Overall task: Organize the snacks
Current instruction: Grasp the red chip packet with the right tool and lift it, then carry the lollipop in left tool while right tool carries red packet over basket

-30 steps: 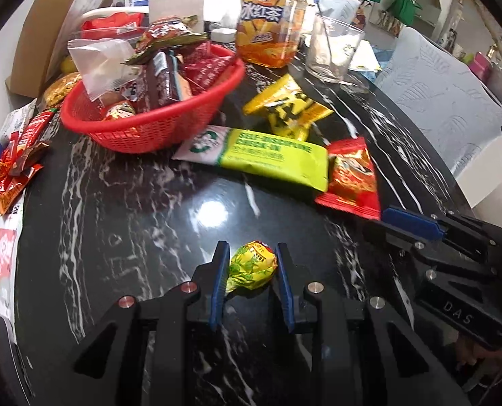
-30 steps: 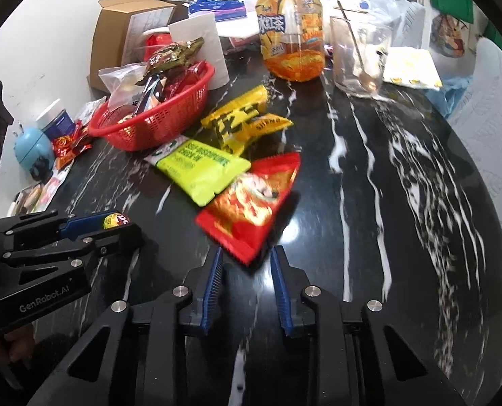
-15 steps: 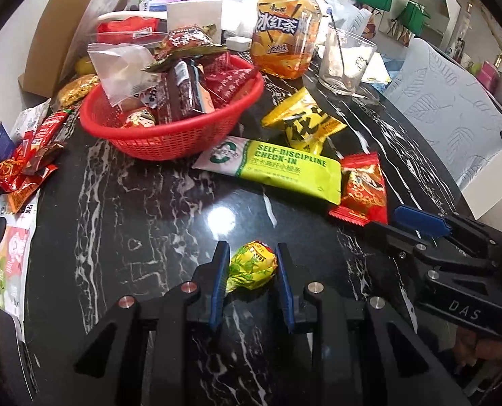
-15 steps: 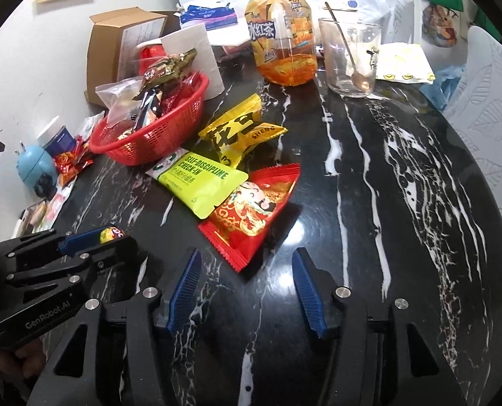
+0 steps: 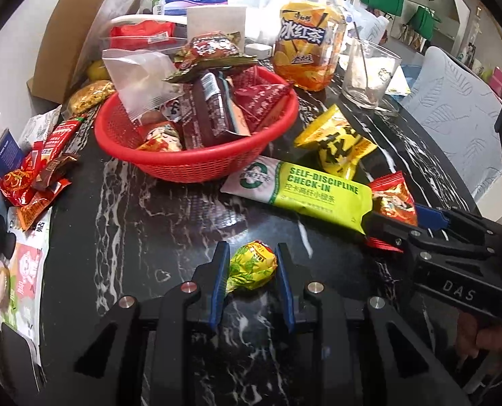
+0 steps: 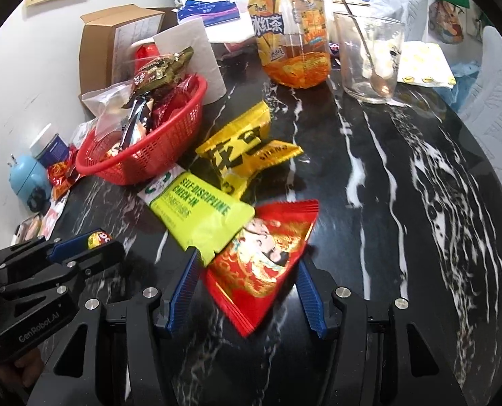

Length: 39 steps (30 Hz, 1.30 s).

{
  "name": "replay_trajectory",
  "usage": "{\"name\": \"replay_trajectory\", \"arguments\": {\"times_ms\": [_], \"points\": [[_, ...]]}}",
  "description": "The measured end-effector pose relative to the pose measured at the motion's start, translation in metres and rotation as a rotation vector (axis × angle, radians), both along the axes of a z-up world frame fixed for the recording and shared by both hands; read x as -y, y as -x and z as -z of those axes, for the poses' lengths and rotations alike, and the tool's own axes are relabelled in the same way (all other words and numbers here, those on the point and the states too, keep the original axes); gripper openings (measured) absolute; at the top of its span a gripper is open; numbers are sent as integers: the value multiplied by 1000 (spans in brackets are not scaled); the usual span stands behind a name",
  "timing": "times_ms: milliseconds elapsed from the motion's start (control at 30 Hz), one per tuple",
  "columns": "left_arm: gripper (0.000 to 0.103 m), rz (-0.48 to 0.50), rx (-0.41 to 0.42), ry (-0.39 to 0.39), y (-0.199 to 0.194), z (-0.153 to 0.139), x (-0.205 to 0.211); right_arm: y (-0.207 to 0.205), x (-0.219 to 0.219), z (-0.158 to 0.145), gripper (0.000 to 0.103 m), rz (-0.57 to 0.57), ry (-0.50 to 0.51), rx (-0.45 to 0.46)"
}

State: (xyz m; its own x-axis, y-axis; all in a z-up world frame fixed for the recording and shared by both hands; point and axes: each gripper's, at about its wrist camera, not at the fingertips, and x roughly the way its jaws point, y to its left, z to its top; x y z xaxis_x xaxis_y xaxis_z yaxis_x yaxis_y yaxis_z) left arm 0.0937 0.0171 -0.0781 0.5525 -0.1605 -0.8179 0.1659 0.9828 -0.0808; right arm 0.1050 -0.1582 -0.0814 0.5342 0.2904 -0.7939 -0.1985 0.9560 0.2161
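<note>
My left gripper [image 5: 252,253] is shut on a small yellow-green wrapped candy [image 5: 252,267], held just above the black marble table [image 5: 132,237]. The red basket [image 5: 196,169], piled with snack packets, stands ahead of it to the left. My right gripper [image 6: 247,265] is open, and a red snack packet [image 6: 264,257] lies flat on the table between its fingers. A lime-green packet [image 6: 196,216] overlaps the red one's left corner. The right wrist view shows the left gripper [image 6: 103,242] at lower left, with the candy [image 6: 98,239] showing at its tips.
A yellow packet [image 5: 342,142] lies right of the basket. Behind it stand an iced-tea bottle [image 5: 305,50] and a glass with a spoon [image 5: 369,71]. A cardboard box [image 5: 71,40] and loose red sachets [image 5: 38,176] crowd the left edge. Table edge curves at right.
My right gripper has opened and slid forward until its fingers stand either side of the red packet. My left gripper, still holding the candy, has moved closer to the basket.
</note>
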Motion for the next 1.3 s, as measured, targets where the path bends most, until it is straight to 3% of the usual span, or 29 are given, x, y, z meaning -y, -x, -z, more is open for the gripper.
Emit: {"name": "replay_trajectory", "arguments": {"times_ms": [100,133,267,767,1300], "points": [[27,-7,-3,-2,-2,2,-3,-3,-6,1,54,0,50,26],[27,-7,-6,-2,-2,3,-3,-2,-8,1,47,-5,75,35],[27,4,-15,2,-1,5,0,5,-12,2,40,-20,144,72],[27,74,-13,12,32,2,21,44,7,-1,38,22,108,40],[27,77,42,47,108,-9,12,124,-7,-15,31,-16,74,87]]}}
